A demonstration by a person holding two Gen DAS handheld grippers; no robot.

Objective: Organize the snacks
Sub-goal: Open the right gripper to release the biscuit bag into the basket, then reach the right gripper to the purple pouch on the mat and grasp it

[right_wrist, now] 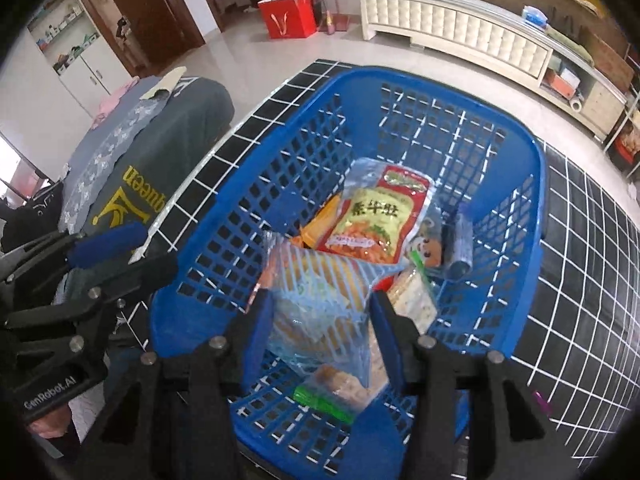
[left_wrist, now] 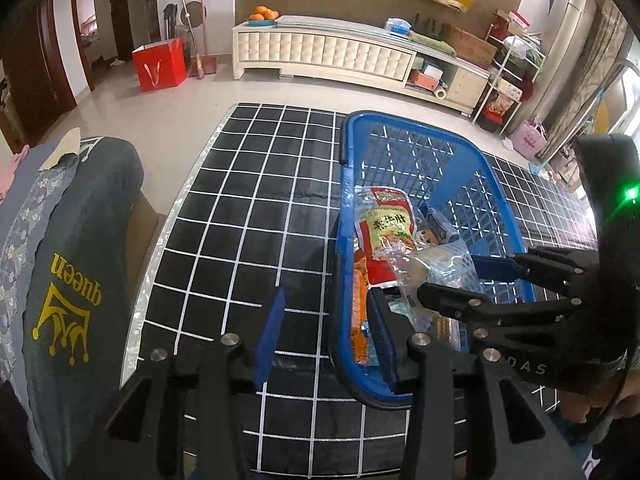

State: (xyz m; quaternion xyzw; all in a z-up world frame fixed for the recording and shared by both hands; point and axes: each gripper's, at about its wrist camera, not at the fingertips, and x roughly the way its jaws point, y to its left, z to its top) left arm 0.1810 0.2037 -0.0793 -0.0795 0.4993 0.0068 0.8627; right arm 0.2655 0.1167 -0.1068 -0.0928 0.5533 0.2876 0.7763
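A blue mesh basket (left_wrist: 400, 120) (right_wrist: 536, 184) stands on the table and holds several snacks. A yellow-and-red packet (right_wrist: 372, 216) (left_wrist: 390, 228) lies on top, beside an orange packet (left_wrist: 359, 308) and a cartoon-face packet (right_wrist: 430, 250). A clear blue-striped bag (right_wrist: 320, 300) (left_wrist: 436, 264) of pale pastries sits between the spread fingers of my right gripper (right_wrist: 322, 326) (left_wrist: 464, 282), which is open inside the basket. My left gripper (left_wrist: 326, 334) (right_wrist: 136, 258) is open astride the basket's near left wall, one finger inside and one outside.
The table wears a black cloth with a white grid (left_wrist: 248, 200). A seat draped in grey "queen" fabric (left_wrist: 80, 260) stands close on the left. Beyond the pale floor are a white cabinet (left_wrist: 328, 50) and a red bag (left_wrist: 160, 64). A hand (left_wrist: 580, 404) holds the right gripper.
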